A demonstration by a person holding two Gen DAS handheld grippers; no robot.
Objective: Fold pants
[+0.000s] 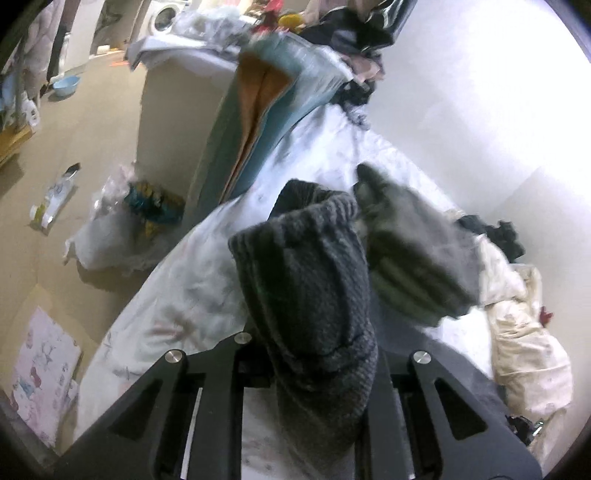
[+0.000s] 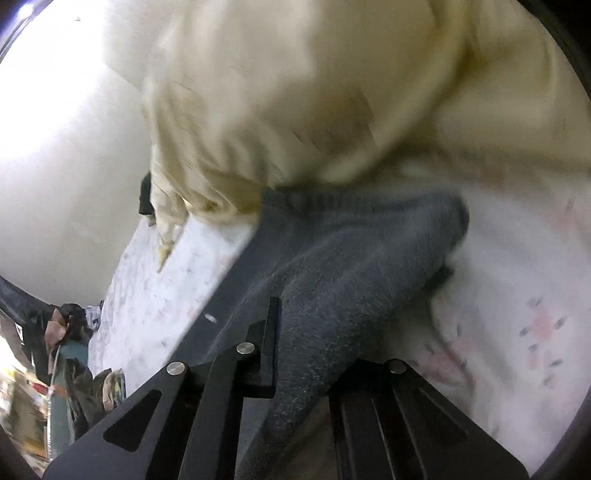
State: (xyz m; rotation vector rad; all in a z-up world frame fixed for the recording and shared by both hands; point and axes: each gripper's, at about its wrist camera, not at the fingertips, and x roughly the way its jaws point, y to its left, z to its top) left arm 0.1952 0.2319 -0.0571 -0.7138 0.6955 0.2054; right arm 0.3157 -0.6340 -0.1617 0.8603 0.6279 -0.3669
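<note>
Both of your grippers are clamped on the dark grey knit pants [image 1: 306,295]: left gripper [image 1: 314,369] has a bunched leg or cuff pinched between its jaws, fabric standing up toward 12 o'clock; right gripper [image 2: 295,354] has jaws closed on another fold, cloth running off to 1 o'clock. Pants are lifted off the bed sheet [image 1: 177,280], not laid flat; both views are motion-blurred.

Risks, as I judge them: you're gripping wads, not edges, so layers can slip out unevenly and the fold comes out crooked; thick ribbed knit is springy, likely to unroll once released; the cream garment [image 2: 295,92] sits touching the pants at 12 o'clock in the right view, so you could drag it into the fold; a second grey-green bundle [image 1: 413,251] at 2 o'clock in the left view may also snag.

Surface: soft floral-print sheet, rumpled, will bunch under a sliding cloth. Room: clothes pile [image 1: 354,33] at 12, white wall [image 1: 480,110] at 2, bagged clutter [image 1: 125,221] on the floor at 9, washing machine [image 1: 164,16] far at 11.
</note>
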